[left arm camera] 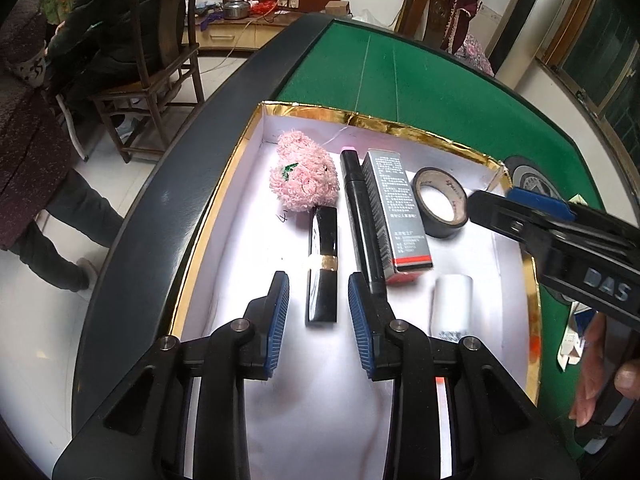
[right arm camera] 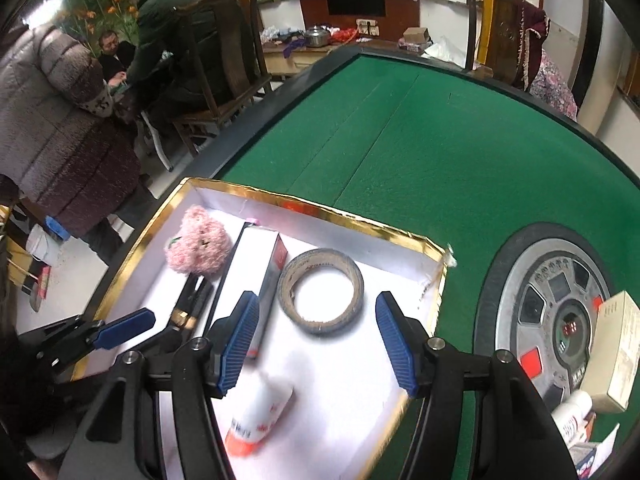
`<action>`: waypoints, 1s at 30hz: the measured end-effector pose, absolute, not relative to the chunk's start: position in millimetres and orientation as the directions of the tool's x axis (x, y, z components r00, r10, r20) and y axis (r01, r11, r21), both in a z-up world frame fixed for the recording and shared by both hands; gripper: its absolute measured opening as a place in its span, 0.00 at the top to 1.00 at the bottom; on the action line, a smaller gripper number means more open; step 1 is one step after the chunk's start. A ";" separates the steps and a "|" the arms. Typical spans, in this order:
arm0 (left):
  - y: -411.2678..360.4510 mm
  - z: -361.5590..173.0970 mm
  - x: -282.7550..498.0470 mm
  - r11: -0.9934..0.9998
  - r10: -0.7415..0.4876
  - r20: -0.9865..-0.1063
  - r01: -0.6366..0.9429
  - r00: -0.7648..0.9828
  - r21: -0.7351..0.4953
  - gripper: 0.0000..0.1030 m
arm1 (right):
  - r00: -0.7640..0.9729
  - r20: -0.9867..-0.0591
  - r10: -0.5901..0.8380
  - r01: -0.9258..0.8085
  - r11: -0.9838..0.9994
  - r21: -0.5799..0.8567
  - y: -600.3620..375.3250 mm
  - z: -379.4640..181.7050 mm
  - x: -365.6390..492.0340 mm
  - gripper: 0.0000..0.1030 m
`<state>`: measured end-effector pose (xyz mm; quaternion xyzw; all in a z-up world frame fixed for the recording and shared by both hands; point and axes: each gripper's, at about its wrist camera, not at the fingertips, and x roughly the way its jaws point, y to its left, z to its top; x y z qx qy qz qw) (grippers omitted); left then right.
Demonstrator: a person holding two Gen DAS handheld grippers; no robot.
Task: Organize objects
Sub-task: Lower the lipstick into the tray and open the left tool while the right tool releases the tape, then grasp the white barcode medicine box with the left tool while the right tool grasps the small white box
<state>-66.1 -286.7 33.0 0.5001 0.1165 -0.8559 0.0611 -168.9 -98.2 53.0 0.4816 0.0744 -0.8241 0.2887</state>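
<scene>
A white tray with a gold rim (left arm camera: 224, 184) holds a pink plush toy (left arm camera: 304, 176), a black lipstick (left arm camera: 322, 240), a black pen-like tube (left arm camera: 360, 216), a grey carton (left arm camera: 396, 212), a black tape roll (left arm camera: 440, 204) and a white tube (left arm camera: 452, 304). My left gripper (left arm camera: 318, 280) straddles the lipstick's near end, open, its pads clear of the lipstick on both sides. My right gripper (right arm camera: 318, 298) hovers open over the tape roll (right arm camera: 320, 292) and the white tube (right arm camera: 260, 412), holding nothing. It enters the left wrist view from the right.
The tray lies on a green felt table (right arm camera: 440, 140) with a dark padded edge. To its right are a round centre hub (right arm camera: 560, 308), a beige box (right arm camera: 616, 352) and a small bottle (right arm camera: 572, 412). People (right arm camera: 60, 120) and wooden chairs stand beyond the left edge.
</scene>
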 end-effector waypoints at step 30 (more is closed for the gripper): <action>-38.0 79.1 -58.8 -0.961 0.224 -0.838 -0.254 -0.497 -0.106 0.71 | -0.504 -0.638 -0.582 0.319 -0.812 0.489 230.6 67.6 -99.2 0.34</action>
